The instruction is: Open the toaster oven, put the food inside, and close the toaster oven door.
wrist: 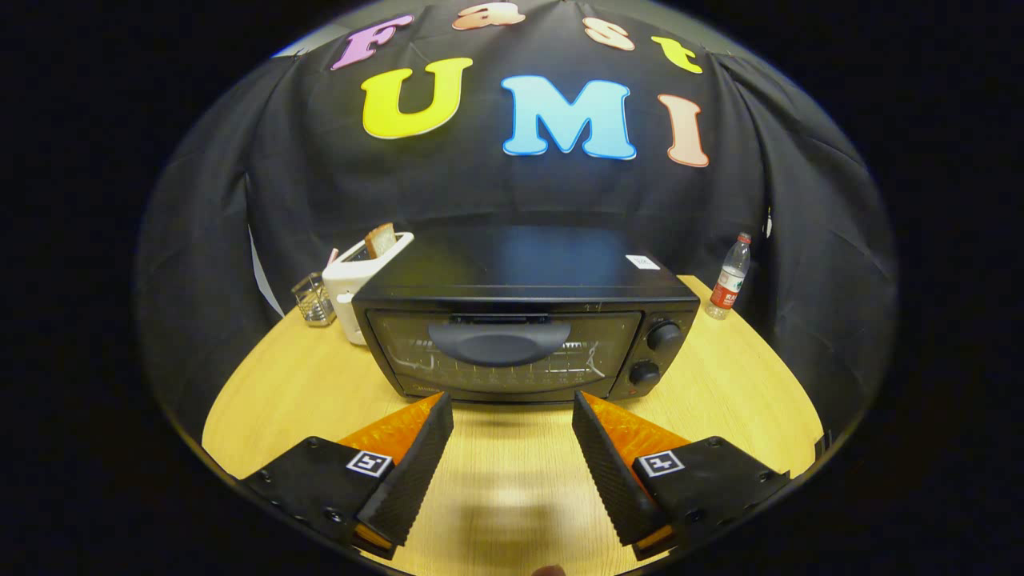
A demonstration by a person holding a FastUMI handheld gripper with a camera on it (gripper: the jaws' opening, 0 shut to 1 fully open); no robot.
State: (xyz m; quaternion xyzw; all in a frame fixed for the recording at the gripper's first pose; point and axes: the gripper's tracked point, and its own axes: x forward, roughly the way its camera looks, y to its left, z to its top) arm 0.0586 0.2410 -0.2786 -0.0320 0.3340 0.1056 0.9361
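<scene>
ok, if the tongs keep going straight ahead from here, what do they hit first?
Probably the toaster oven: its closed glass door sits just ahead of the open tongs, roughly at the door's lower edge below the handle. Depth is hard to judge; bare table lies between.

A round wooden table [736, 384] holds everything here. Its top is light and yellowish, with a fine grain. A black toaster oven [524, 320] sits in the middle of it, with its door shut. Just to the left of the oven, touching or almost touching it, stands a white toaster [358, 284] with a slice of bread [381, 239] sticking up out of the top. Further left, near the table's edge, is a small wire basket [313, 301]. On the far right, well apart from the oven, a plastic water bottle [730, 278] stands upright. The near part of the table is bare wood
</scene>
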